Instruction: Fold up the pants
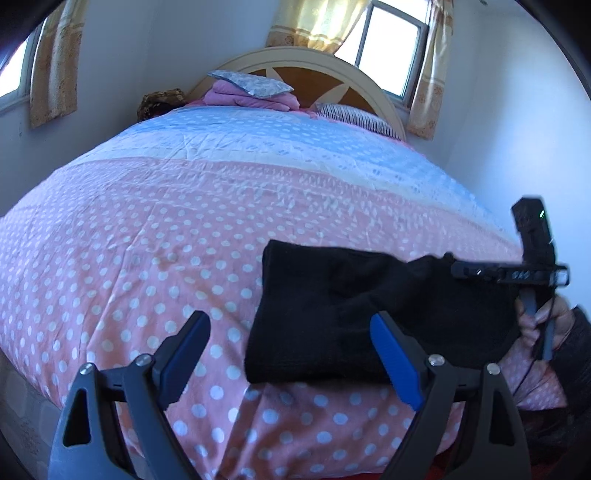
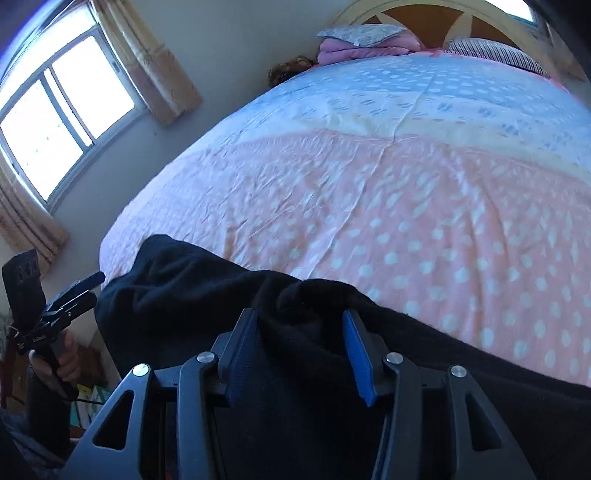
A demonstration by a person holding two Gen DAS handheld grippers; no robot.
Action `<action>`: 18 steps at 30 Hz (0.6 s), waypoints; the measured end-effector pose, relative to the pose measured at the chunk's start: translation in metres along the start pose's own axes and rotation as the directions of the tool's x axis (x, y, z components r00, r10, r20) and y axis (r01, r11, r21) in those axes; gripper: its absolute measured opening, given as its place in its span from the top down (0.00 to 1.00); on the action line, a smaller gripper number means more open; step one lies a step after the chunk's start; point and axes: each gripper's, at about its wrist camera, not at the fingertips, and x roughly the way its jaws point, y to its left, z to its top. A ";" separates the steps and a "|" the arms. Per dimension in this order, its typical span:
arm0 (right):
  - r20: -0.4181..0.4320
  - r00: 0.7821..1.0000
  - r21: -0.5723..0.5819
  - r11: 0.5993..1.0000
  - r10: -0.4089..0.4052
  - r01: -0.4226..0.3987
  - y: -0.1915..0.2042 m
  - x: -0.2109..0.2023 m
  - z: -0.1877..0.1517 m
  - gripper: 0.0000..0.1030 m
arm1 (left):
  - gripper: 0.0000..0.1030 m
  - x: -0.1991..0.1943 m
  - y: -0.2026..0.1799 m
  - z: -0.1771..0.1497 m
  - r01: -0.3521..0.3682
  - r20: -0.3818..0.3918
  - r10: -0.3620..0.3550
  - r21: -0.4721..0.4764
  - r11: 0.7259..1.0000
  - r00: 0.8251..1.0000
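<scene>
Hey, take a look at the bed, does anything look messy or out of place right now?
Only slightly. The black pants lie folded near the bed's front edge, but their right end is bunched into a raised lump between the right gripper's jaws, not flat. The polka-dot cover shows light creases. Nothing looks spilled or damaged.

The pants (image 1: 332,314) are plain black, lying on a bedspread (image 1: 147,240) that is pink with white polka dots on its near part, then a pale yellow band, then light blue with white dots at the far end. Both grippers are black with blue finger pads (image 2: 356,354). Far off lie a pink folded blanket (image 1: 251,98), a grey floral pillow (image 1: 251,83) and a black-and-white striped pillow (image 1: 354,116), below yellowish patterned curtains (image 1: 317,22).
</scene>
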 end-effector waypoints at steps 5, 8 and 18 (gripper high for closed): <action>-0.072 0.992 -0.021 0.994 0.107 -0.109 0.017 0.004 0.000 0.51 | 0.12 0.007 -0.008 -0.005 -0.051 -0.003 0.051 0.073 0.996 0.999; -0.067 0.994 -0.035 0.995 0.088 -0.090 0.019 0.012 0.003 0.51 | 0.12 0.011 -0.003 -0.002 -0.052 -0.004 0.052 0.045 0.998 0.999; 0.202 0.866 0.376 0.780 0.457 -0.500 -0.057 0.000 0.034 0.52 | 0.12 0.013 -0.004 0.019 -0.086 0.046 0.085 0.013 0.996 0.995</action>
